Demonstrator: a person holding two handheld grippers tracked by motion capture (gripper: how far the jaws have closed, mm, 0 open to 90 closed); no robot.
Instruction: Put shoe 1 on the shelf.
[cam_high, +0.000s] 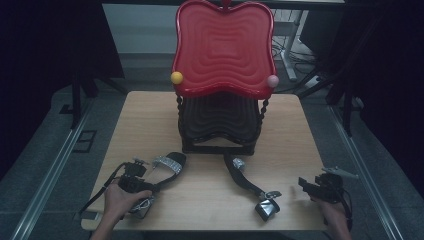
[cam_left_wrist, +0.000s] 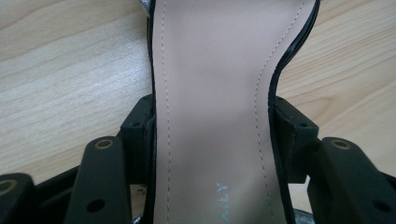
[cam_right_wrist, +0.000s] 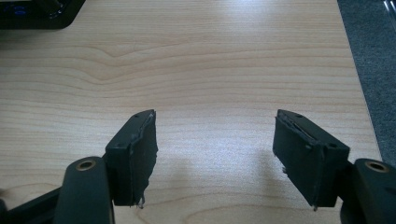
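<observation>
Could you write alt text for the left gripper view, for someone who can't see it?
Two black jaws of the left gripper close on the sides of a sandal, whose beige stitched insole runs up the middle. A light wooden table lies beneath.

Wooden table (cam_high: 290, 135): one sandal (cam_high: 167, 165) under left gripper (cam_high: 131, 176), second sandal (cam_high: 250, 187) between grippers, red-topped rack (cam_high: 220, 135) far ahead of both.

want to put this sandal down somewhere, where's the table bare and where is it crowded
Bare wood lies on the table left of the two-tier rack, right of the rack toward the far right corner, and in front of the right gripper, whose jaws are open. It is crowded in front of the rack, where the left gripper clamps one sandal and the other sandal lies.
</observation>
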